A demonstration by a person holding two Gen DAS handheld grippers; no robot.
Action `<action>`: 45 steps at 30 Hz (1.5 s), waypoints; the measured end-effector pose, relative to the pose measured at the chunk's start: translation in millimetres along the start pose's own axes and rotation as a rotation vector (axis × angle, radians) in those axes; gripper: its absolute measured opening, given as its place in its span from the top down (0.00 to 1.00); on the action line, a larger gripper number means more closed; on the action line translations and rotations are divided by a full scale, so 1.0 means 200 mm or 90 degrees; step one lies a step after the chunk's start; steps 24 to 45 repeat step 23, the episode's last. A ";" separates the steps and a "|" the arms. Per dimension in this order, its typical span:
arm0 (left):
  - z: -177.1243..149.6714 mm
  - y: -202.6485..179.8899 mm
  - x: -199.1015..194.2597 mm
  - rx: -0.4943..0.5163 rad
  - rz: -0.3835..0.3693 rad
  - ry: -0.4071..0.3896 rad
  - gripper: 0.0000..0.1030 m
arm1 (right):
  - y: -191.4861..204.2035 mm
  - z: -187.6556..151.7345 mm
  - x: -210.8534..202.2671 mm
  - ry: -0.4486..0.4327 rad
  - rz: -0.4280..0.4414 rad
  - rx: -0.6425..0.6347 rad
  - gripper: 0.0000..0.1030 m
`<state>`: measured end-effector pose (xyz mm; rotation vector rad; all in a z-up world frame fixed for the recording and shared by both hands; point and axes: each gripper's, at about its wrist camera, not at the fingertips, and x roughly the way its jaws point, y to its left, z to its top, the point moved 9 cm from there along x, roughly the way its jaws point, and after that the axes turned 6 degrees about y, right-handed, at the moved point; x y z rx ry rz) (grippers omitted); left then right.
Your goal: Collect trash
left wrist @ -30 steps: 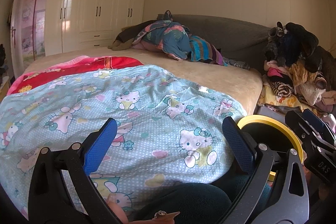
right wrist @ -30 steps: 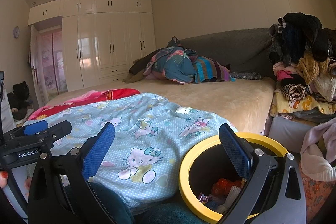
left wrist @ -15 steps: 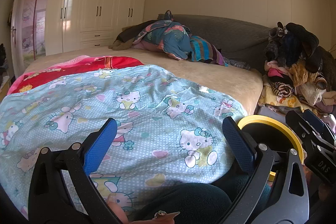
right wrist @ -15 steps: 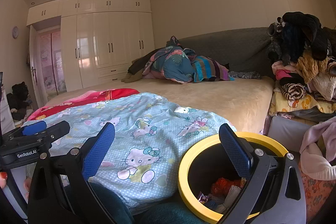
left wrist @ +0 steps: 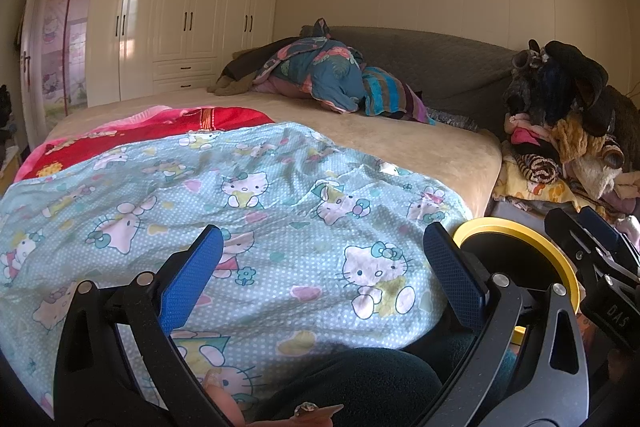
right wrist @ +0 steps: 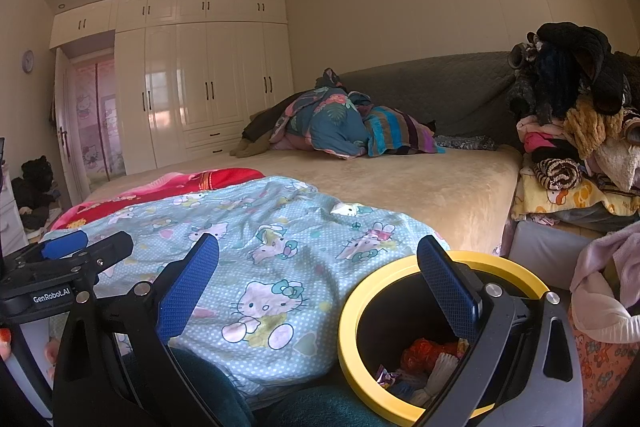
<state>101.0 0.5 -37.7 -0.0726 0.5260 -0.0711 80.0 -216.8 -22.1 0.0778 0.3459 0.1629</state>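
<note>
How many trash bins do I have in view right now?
1. The yellow-rimmed bin stands beside the bed, at the corner of the blue cat-print quilt, right under the open right gripper. It already holds wrappers. Others may be hidden behind the clothes pile.

- The left gripper (left wrist: 322,277) is held level, jaws spread wide with nothing between the blue pads (left wrist: 191,279).
- The right gripper (right wrist: 316,287) is likewise held level, jaws wide apart and empty.
- They sit side by side, each showing at the edge of the other's view.
- A fingertip (left wrist: 224,405) shows below the left gripper.
</note>
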 end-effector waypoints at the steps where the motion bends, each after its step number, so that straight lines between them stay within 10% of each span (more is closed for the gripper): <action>1: 0.00 0.00 0.00 0.000 0.002 0.002 0.10 | -0.01 0.00 0.00 0.000 -0.001 0.001 0.06; 12: -0.02 0.34 0.04 -0.107 0.087 0.051 0.10 | 0.22 0.12 0.15 0.051 0.075 -0.001 0.06; 17: -0.09 1.03 -0.04 -0.213 0.247 0.070 0.10 | 0.96 0.07 0.45 0.215 0.264 -0.054 0.06; 23: -0.44 1.99 -0.20 -0.358 0.478 0.162 0.10 | 1.91 -0.41 0.75 0.402 0.357 -0.202 0.06; 45: -0.44 1.99 -0.20 -0.358 0.478 0.162 0.10 | 1.91 -0.41 0.75 0.402 0.357 -0.202 0.06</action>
